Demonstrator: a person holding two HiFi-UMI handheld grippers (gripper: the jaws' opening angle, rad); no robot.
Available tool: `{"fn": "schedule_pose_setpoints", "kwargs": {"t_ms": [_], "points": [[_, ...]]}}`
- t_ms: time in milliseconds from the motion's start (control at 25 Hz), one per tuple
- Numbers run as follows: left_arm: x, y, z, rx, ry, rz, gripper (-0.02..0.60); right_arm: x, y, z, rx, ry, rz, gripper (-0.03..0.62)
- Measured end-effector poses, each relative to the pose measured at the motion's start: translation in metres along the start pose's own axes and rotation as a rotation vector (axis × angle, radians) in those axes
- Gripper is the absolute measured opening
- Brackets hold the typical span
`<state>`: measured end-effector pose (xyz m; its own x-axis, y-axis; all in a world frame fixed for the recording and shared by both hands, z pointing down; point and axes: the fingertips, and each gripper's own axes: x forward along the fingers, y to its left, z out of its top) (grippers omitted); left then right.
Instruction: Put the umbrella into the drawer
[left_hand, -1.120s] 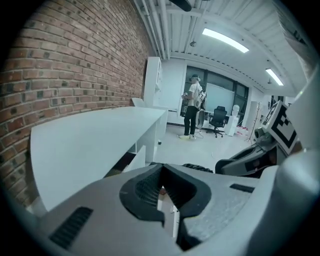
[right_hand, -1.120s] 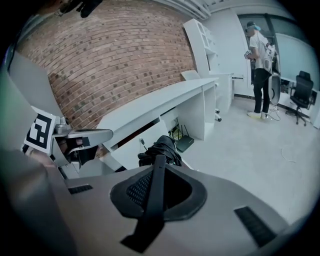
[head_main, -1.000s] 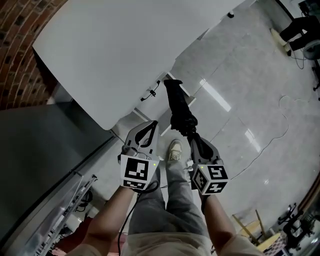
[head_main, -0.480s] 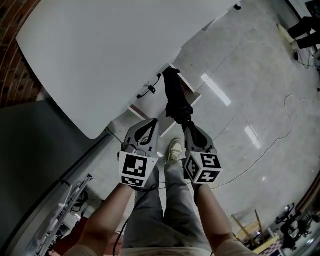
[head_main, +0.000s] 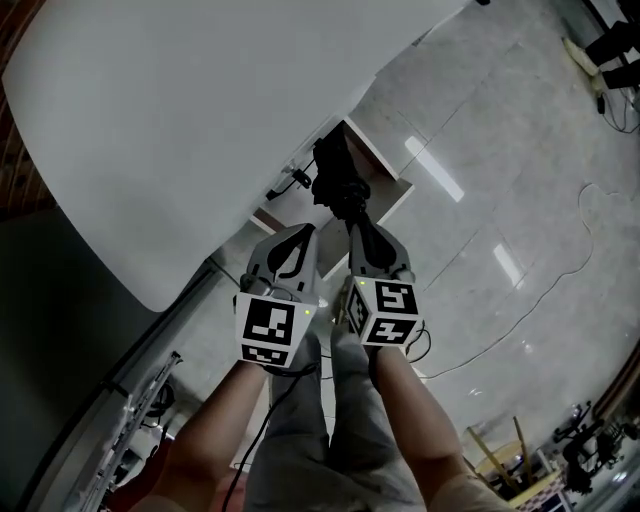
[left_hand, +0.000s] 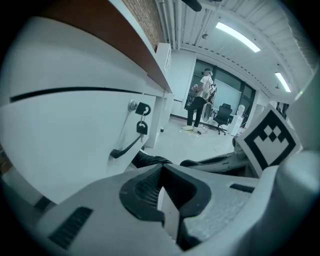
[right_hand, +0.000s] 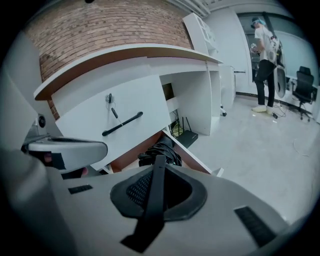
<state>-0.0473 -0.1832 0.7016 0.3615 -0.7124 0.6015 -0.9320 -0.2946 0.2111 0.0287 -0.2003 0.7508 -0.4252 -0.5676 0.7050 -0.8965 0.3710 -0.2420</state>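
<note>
Markings: black-and-white square markers on the cube of each gripper; these are the only printed patterns that can be made out.
Umbrella (head_main: 335, 180): black and folded. Its near end is in the right gripper and its far end reaches into the open drawer, beside the front panel.
Right gripper (head_main: 352, 222): jaws clamped on the umbrella. In the right gripper view a black strap-like part runs up between the jaws at (right_hand: 159, 159), and the bundled fabric (right_hand: 161, 149) lies just beyond the tips.
Left gripper (head_main: 303, 230): jaws together with nothing between them, confirmed in its own view (left_hand: 161, 169). It is level with the right gripper and just beside it, clear of the umbrella (left_hand: 147, 160).
Drawer (head_main: 383, 152): open below the counter edge, with a brown interior and a white rim (right_hand: 192, 154).
Front panel (right_hand: 100, 117): white, carrying a black handle (right_hand: 122, 124) and a key (left_hand: 142, 125) hanging from its lock.
Counter (head_main: 200, 100): white curved top, filling the upper left of the head view.
Background: a person (right_hand: 264, 45) stands far off on the grey floor, near an office chair (right_hand: 302, 85).
</note>
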Motion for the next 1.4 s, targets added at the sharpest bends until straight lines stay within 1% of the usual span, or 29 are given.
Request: {"fn": "schedule_pose_setpoints", "kwargs": {"t_ms": [120, 320, 400, 560, 800, 1000, 1120, 1240, 1400], "points": [[0.008, 0.006, -0.007, -0.019, 0.003, 0.010, 0.008, 0.022, 0.007, -0.005, -0.043, -0.016, 0.002, 0.032], [0.015, 0.016, -0.018, -0.058, 0.000, 0.023, 0.008, 0.045, 0.013, -0.007, -0.022, -0.025, -0.007, 0.032], [0.019, 0.020, -0.024, -0.060, 0.008, 0.029, 0.008, 0.050, 0.015, -0.009, -0.025, -0.028, -0.008, 0.034], [0.031, 0.030, -0.037, -0.064, 0.021, 0.046, 0.008, 0.054, 0.011, -0.021, -0.063, -0.055, -0.005, 0.034], [0.042, 0.044, -0.064, -0.075, 0.060, 0.070, 0.008, 0.060, 0.014, -0.037, -0.095, -0.090, 0.005, 0.037], [0.047, 0.041, -0.080, -0.084, 0.083, 0.063, 0.008, 0.070, 0.024, -0.067, -0.083, -0.003, 0.060, 0.053], [0.050, 0.043, -0.092, -0.094, 0.097, 0.066, 0.008, 0.077, 0.029, -0.081, -0.066, 0.037, 0.061, 0.058], [0.053, 0.046, -0.104, -0.089, 0.118, 0.065, 0.008, 0.087, 0.030, -0.103, -0.035, 0.114, 0.064, 0.061], [0.053, 0.046, -0.110, -0.088, 0.136, 0.059, 0.008, 0.096, 0.031, -0.119, -0.038, 0.182, 0.048, 0.063]]}}
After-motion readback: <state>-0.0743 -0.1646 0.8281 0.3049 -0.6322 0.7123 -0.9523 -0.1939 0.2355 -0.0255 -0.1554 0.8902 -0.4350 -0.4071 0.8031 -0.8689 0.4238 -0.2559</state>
